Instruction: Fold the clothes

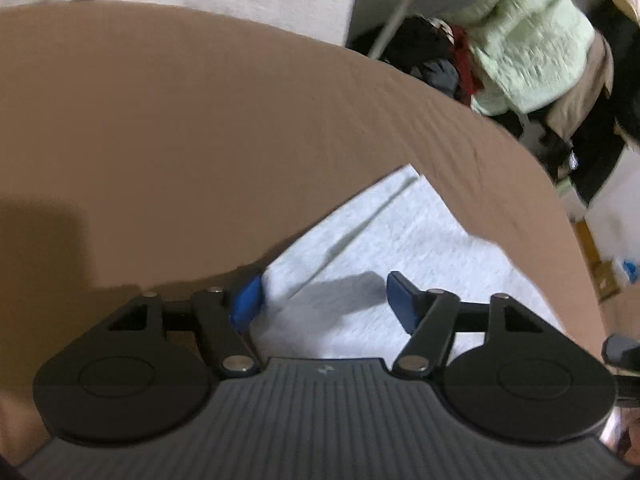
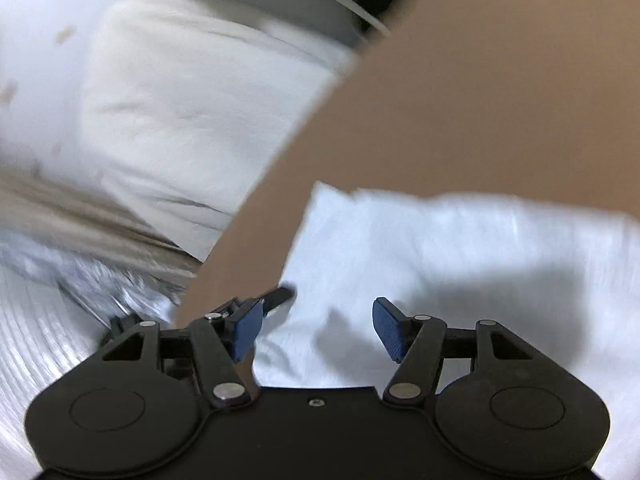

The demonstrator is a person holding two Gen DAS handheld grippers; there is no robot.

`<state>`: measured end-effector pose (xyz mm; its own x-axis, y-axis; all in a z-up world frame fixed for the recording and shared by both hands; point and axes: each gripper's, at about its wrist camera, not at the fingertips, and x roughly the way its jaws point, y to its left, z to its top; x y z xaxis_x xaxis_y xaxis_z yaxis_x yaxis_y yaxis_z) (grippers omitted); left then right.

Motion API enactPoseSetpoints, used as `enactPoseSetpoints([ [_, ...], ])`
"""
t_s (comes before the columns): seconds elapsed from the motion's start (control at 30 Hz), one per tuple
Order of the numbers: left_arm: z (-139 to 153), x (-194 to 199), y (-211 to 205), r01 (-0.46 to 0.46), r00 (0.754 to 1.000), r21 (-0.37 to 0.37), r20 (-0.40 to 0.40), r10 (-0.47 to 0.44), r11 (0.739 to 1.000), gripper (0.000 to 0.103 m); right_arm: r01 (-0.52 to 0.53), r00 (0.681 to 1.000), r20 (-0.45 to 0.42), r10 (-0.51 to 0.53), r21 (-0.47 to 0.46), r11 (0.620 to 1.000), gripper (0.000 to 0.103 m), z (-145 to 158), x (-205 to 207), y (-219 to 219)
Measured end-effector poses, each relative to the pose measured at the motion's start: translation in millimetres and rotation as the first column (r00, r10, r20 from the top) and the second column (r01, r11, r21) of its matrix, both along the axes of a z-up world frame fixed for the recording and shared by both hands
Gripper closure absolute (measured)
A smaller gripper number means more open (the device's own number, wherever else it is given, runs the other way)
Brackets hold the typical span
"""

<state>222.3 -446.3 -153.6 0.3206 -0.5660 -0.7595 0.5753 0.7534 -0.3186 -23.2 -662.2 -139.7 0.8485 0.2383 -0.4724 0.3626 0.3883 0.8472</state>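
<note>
Two tools are hovering over the pale cloth (image 1: 400,248) lying on the brown tabletop (image 1: 180,120). The left tool (image 1: 322,304) is gaping wide, gripping nothing; the right tool (image 2: 316,330) is likewise standing open and empty above that cloth.

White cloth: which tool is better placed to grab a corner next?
Probably left. The left tool is open right by the white cloth's pointed corner on the brown surface. The right tool, also open, hovers over mid-fabric.
</note>
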Motion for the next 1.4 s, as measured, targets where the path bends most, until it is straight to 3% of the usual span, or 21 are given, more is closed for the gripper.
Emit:
enactPoseSetpoints([
  [0.03,3,-5,-7,0.040,0.998,0.036,0.055,-0.042,0.999,0.096,0.025,1.000,-0.010,-0.024,0.041,0.999,0.036,-6,-1,-2],
  [0.17,34,-31,-2,0.085,0.982,-0.084,0.176,-0.069,0.993,0.097,0.105,0.992,-0.071,-0.100,0.079,0.991,0.036,-11,-14,-10],
  [0.23,52,-50,1,0.169,0.964,-0.152,0.229,-0.132,0.974,0.097,0.142,0.988,-0.079,-0.131,0.150,0.978,0.036,-19,-24,-15],
  [0.3,70,-77,10,0.280,0.936,-0.214,0.276,-0.217,0.936,0.097,0.162,0.987,-0.062,-0.151,0.230,0.960,0.033,-28,-28,-21],
  [0.37,81,-115,19,0.422,0.877,-0.219,0.344,-0.335,0.880,0.097,0.157,0.987,-0.052,-0.149,0.266,0.951,0.030,-32,-29,-25],
  [0.43,80,-155,24,0.573,0.790,-0.173,0.377,-0.484,0.801,0.097,0.153,0.988,-0.041,-0.147,0.299,0.942,0.026,-35,-29,-28],
  [0.5,70,-183,26,0.666,0.722,-0.104,0.339,-0.603,0.739,0.097,0.145,0.989,-0.028,-0.143,0.308,0.940,0.024,-35,-31,-28],
  [0.57,49,-204,27,0.705,0.686,-0.015,0.268,-0.676,0.709,0.095,0.139,0.990,-0.020,-0.140,0.321,0.937,0.024,-36,-33,-27],
  [0.63,30,-207,25,0.684,0.705,0.051,0.211,-0.677,0.727,0.093,0.141,0.989,-0.015,-0.144,0.338,0.931,0.024,-37,-37,-28],
  [0.73,25,-203,40,0.634,0.762,0.009,0.168,-0.626,0.773,0.089,0.145,0.988,-0.007,-0.151,0.335,0.931,0.023,-36,-39,-31],
  [0.8,35,-203,53,0.593,0.800,-0.054,0.156,-0.580,0.803,0.077,0.125,0.991,0.008,-0.135,0.318,0.940,0.023,-34,-34,-34],
  [0.87,43,-199,71,0.535,0.841,-0.099,0.160,-0.517,0.839,0.046,0.091,0.994,0.023,-0.102,0.288,0.953,0.023,-30,-29,-36],
  [0.97,48,-179,89,0.442,0.896,-0.134,0.107,-0.431,0.887,0.044,0.025,1.000,-0.015,-0.023,0.193,0.981,0.024,-23,-14,-35],
  [1.07,45,-156,94,0.331,0.941,-0.162,-0.010,-0.337,0.929,0.044,-0.046,0.996,-0.076,0.052,0.074,0.996,0.027,-20,4,-27],
  [1.1,39,-148,93,0.291,0.951,-0.181,-0.054,-0.305,0.939,0.044,-0.065,0.994,-0.084,0.068,0.038,0.997,0.042,-19,11,-24],
  [1.13,32,-139,91,0.250,0.956,-0.202,-0.101,-0.274,0.947,0.044,-0.087,0.993,-0.075,0.086,-0.009,0.996,0.077,-17,17,-20],
  [1.17,26,-130,88,0.216,0.953,-0.234,-0.159,-0.257,0.948,0.044,-0.117,0.992,-0.059,0.114,-0.063,0.991,0.095,-13,22,-14],
  [1.23,14,-115,81,0.176,0.923,-0.314,-0.277,-0.268,0.933,0.045,-0.129,0.992,-0.008,0.129,-0.151,0.980,0.094,-2,25,-6],
  [1.27,12,-113,76,0.165,0.919,-0.328,-0.291,-0.265,0.930,0.046,-0.108,0.994,0.004,0.111,-0.226,0.968,0.094,10,24,-4],
  [1.33,13,-116,62,0.169,0.939,-0.301,-0.241,-0.246,0.939,0.050,-0.070,0.996,0.024,0.084,-0.353,0.933,0.095,28,26,-2],
  [1.4,15,-133,43,0.245,0.952,-0.172,-0.144,-0.271,0.954,0.050,-0.055,0.997,0.027,0.070,-0.384,0.922,0.095,32,27,-3],
])
